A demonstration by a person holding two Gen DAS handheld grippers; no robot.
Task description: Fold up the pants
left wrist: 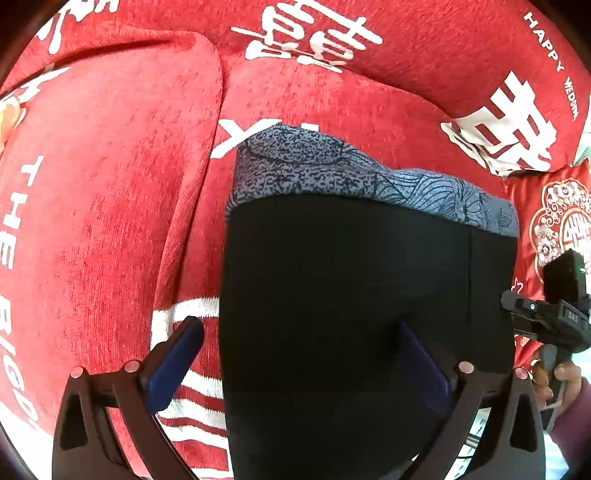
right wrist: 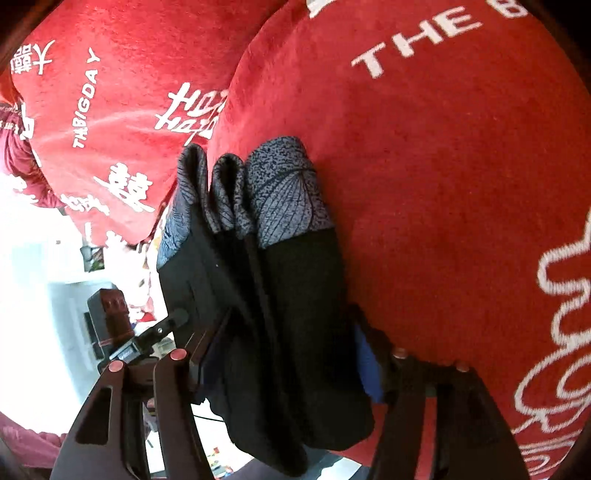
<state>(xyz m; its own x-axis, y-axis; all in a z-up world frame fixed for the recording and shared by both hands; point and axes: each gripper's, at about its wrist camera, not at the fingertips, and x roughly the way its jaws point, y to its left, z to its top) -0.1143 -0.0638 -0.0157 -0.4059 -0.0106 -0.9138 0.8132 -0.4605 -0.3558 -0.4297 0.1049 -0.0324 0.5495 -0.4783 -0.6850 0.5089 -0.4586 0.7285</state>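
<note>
Pants (left wrist: 351, 280) lie folded on the red sofa cover (left wrist: 110, 184), black body with a grey-blue patterned band (left wrist: 332, 166) at the far end.

Left gripper (left wrist: 295, 354): jaws wide apart, nothing clamped. Its left finger (left wrist: 173, 362) sits over bare cover, off the pants' left edge; its right finger (left wrist: 424, 369) is over the black cloth. Can't tell if either pad touches fabric.

Right gripper (right wrist: 291, 354): the stacked black layers (right wrist: 288, 332) run straight between its fingers, with the blue pad (right wrist: 367, 369) against the right side of the bundle. Jaws look closed onto the pants, though the left pad is mostly hidden by cloth. The patterned ends (right wrist: 266, 192) fan out ahead of the tips, in three or four folds.

From the left wrist view the right gripper's body (left wrist: 554, 317) shows at the pants' right edge, with the person's hand (left wrist: 557, 380) on its handle.

Writing on the cover: "THE BIG" (left wrist: 14, 236) left of the left gripper, "HAPPY WEDDING" (left wrist: 550, 55) far right, and large white Chinese characters (left wrist: 306, 33) ahead. Right wrist view reads "THEBIGDAY" (right wrist: 86, 103) and "THE B" (right wrist: 424, 37). An embroidered red cushion (left wrist: 546, 221) sits beyond the pants to the right.
</note>
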